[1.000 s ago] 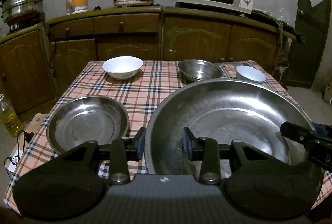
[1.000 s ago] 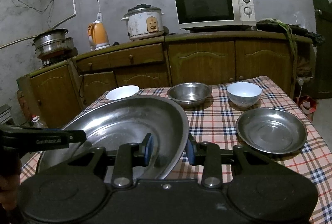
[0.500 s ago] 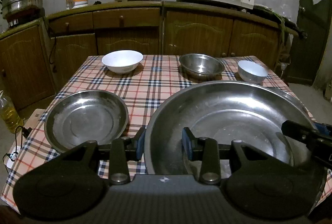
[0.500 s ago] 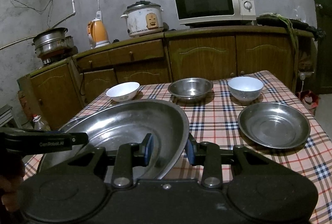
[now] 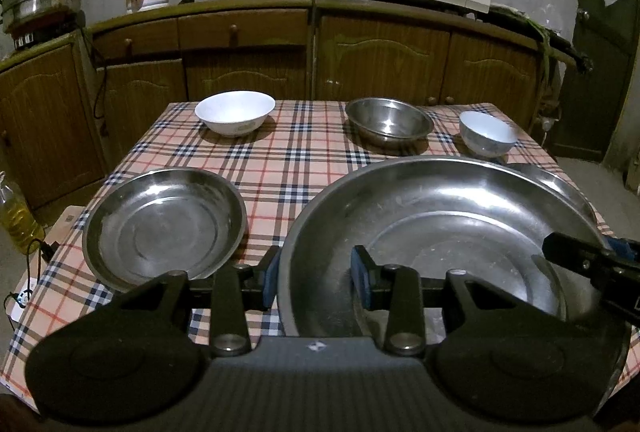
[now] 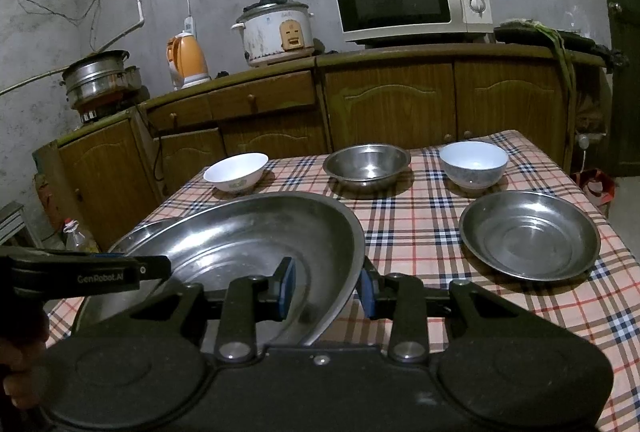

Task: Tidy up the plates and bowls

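Steel dominates the checked surface (image 5: 304,167): 1 large steel basin (image 5: 440,232) is held above the near edge by both claws. The left claw (image 5: 316,282) straddles the basin's left rim, 1 blue pad outside and 1 inside the wall, and looks clamped on it. The right claw (image 6: 328,288) straddles the right rim (image 6: 352,256) the same way, likewise seeming to grip it. Each claw's tip shows in the other's view, reaching over the basin's far side.

A second, similar rim peeks out just behind and under the basin (image 5: 560,183); whether the 2 touch I cannot tell.

Resting on the cloth are 2 smaller steel plates, 1 to the basin's left (image 5: 164,228) and 1 to its right (image 6: 528,236), each apart from it. Along the far edge stand 3 bowls: a white bowl (image 5: 234,111) on the left, a steel bowl (image 5: 388,121) in the middle, and a small white bowl (image 5: 486,133) on the right, all upright and separate.
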`<state>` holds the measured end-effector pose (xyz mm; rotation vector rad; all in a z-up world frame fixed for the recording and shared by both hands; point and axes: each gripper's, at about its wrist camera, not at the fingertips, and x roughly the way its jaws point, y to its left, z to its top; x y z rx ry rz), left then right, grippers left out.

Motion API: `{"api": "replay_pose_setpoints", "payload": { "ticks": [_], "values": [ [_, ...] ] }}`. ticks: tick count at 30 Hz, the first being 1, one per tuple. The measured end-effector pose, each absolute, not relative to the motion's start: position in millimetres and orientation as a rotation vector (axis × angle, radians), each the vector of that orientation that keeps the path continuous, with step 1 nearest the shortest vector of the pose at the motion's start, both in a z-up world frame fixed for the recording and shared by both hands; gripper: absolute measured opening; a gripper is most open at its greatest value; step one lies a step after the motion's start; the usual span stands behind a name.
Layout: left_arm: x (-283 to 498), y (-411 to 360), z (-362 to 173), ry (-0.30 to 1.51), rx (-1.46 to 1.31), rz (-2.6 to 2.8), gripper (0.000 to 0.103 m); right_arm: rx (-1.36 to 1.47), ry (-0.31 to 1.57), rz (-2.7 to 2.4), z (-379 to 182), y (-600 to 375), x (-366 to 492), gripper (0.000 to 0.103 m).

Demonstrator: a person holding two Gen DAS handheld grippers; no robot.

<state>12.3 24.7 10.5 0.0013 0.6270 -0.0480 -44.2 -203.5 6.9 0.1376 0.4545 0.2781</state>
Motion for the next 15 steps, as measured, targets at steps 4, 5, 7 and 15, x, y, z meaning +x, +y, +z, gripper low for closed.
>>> {"api": "replay_pose_setpoints", "payload": {
  "ticks": [4, 5, 7, 15],
  "values": [
    [13.1, 25.4, 9.4, 0.631, -0.001, -0.048, 0.038, 0.138, 0.457, 0.278, 7.6, -203.2, -42.8, 0.042],
    [13.2, 25.3, 9.2, 0.631, -0.001, -0.049, 0.038, 0.138, 0.457, 0.279, 7.5, -203.2, -42.8, 0.042],
    [13.1, 25.3, 9.2, 0.631, -0.001, -0.048, 0.039, 0.138, 0.461, 0.278, 6.9, -202.9, -42.6, 0.042],
    [13.0, 25.7, 8.0, 0.632, -0.003, -0.048, 0.039, 0.138, 0.464, 0.279, 6.3, -203.1, -41.2, 0.042]
  ]
}}
